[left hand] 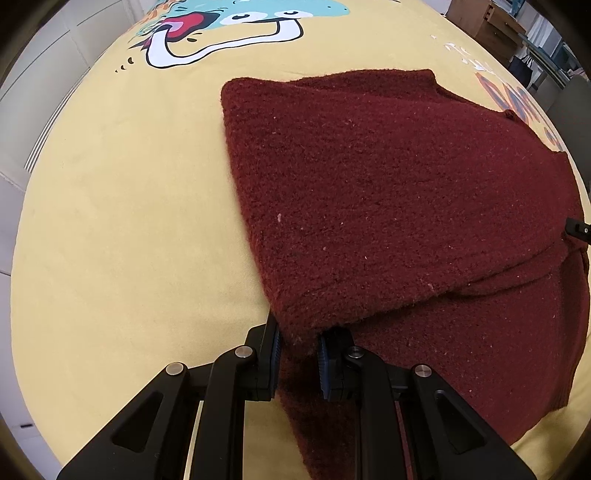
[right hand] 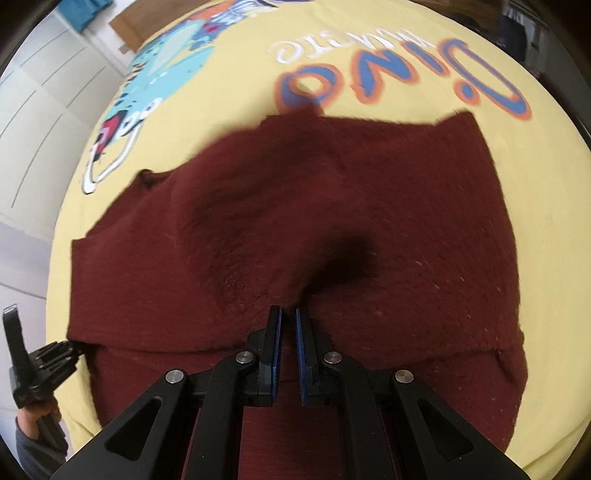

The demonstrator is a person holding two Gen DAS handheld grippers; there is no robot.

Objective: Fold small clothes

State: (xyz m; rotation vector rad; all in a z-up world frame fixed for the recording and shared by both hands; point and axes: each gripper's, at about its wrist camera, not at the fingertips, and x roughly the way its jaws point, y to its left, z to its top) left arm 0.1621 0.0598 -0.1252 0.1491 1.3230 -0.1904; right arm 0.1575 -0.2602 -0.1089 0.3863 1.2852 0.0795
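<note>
A dark red knitted sweater [left hand: 388,192] lies folded over on a yellow printed cloth [left hand: 122,229]. My left gripper [left hand: 298,341] is shut on the near left corner of the folded top layer. In the right wrist view the sweater [right hand: 295,221] fills the middle, and my right gripper [right hand: 289,314] is shut on a raised pinch of its top layer. The left gripper [right hand: 70,349] shows at the sweater's left edge. The right gripper's tip [left hand: 578,229] shows at the far right edge of the left wrist view.
The yellow cloth [right hand: 554,192] carries a dinosaur cartoon [left hand: 236,22] and lettering [right hand: 399,70]. White cabinet doors [right hand: 40,110] stand to the left. Wooden furniture [left hand: 487,22] stands at the far right. A hand [right hand: 37,417] holds the left gripper.
</note>
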